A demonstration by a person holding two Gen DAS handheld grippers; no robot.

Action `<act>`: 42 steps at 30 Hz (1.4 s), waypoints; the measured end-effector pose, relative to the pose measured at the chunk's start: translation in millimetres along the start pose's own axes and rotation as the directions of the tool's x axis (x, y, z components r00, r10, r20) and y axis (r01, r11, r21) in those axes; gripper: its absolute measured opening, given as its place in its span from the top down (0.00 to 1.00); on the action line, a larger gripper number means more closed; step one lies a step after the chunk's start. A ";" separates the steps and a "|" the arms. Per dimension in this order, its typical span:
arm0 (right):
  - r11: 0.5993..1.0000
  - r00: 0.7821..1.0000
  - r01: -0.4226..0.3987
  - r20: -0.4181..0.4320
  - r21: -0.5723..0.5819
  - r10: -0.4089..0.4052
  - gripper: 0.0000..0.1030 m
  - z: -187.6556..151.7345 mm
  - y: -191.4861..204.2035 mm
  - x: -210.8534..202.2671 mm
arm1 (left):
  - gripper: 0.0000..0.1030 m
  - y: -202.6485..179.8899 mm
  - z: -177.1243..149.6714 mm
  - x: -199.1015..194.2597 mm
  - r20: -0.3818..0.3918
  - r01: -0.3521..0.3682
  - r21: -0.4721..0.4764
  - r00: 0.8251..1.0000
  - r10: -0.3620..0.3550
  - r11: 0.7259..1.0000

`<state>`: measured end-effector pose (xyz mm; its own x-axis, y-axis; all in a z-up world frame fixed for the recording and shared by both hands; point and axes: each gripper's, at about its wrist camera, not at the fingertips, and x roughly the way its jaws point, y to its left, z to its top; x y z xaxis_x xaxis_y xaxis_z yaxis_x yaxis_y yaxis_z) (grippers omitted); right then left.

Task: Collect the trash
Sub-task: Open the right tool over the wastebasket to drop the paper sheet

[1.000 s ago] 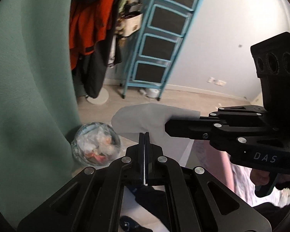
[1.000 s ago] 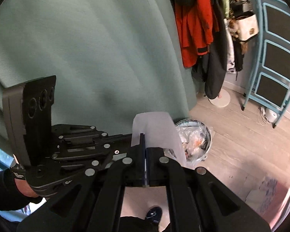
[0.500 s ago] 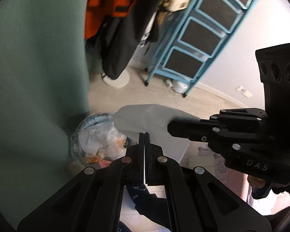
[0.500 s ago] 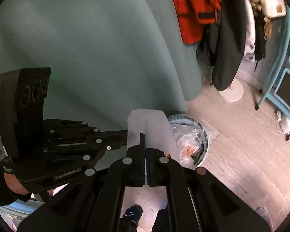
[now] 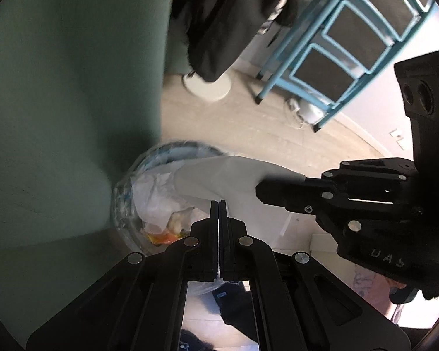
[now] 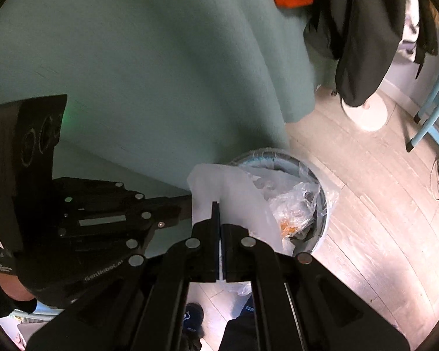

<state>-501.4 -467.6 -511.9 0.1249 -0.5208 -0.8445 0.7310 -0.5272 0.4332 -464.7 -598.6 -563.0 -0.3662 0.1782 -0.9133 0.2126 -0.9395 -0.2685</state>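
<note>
A white sheet of paper [image 5: 231, 178] is held between both grippers above a round trash bin [image 5: 125, 196] lined with clear plastic and holding crumpled white and orange trash. My left gripper [image 5: 218, 204] is shut on the sheet's near edge. My right gripper [image 6: 218, 204] is shut on the sheet [image 6: 228, 193] too, and shows from the side in the left wrist view [image 5: 260, 188]. The bin [image 6: 319, 181] stands on the floor just beyond the sheet. The left gripper shows at the left in the right wrist view [image 6: 184, 204].
A green curtain [image 5: 67, 102] hangs right beside the bin. Dark and orange coats [image 6: 363, 29] hang on a stand with a white round base [image 5: 207, 87]. A blue stepladder [image 5: 351, 46] leans on the wall. The floor [image 6: 380, 204] is light wood.
Both grippers have moved with the sheet toward and over the bin and tilted downward; the bin now looks larger and sits directly under the sheet's far edge.
</note>
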 end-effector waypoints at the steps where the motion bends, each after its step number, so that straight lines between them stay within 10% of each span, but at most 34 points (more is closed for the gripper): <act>1: 1.000 1.000 0.002 -0.013 -0.004 -0.002 0.97 -0.8 -3.6 9.0 | 1.00 3.6 -1.4 7.7 -0.009 -0.008 -0.010 1.000 0.008 1.000; 24: 0.993 0.980 0.078 -0.175 -0.089 -0.092 0.97 -17.1 -60.8 146.2 | 1.00 52.4 -17.7 119.7 -0.101 -0.011 -0.083 0.995 0.003 0.997; 29: 0.986 0.978 0.115 -0.158 -0.118 -0.133 0.95 -18.6 -58.2 141.5 | 0.44 48.5 -21.7 112.9 -0.082 -0.080 -0.048 0.994 0.076 0.996; 34: 0.982 0.975 0.160 -0.138 -0.101 -0.173 0.51 -20.1 -61.8 122.7 | 0.25 55.1 -27.1 99.0 -0.067 -0.096 -0.087 0.994 0.091 0.991; 42: 0.966 0.963 0.245 -0.090 -0.083 -0.253 0.07 -28.0 -60.7 93.2 | 0.06 51.8 -36.1 76.6 -0.059 -0.129 -0.082 0.991 0.124 0.988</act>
<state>-515.3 -465.3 -625.7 -0.0038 -0.3080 -0.9514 0.7926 -0.5810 0.1849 -449.1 -623.1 -657.9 -0.2831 0.0770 -0.9560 0.3319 -0.9273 -0.1730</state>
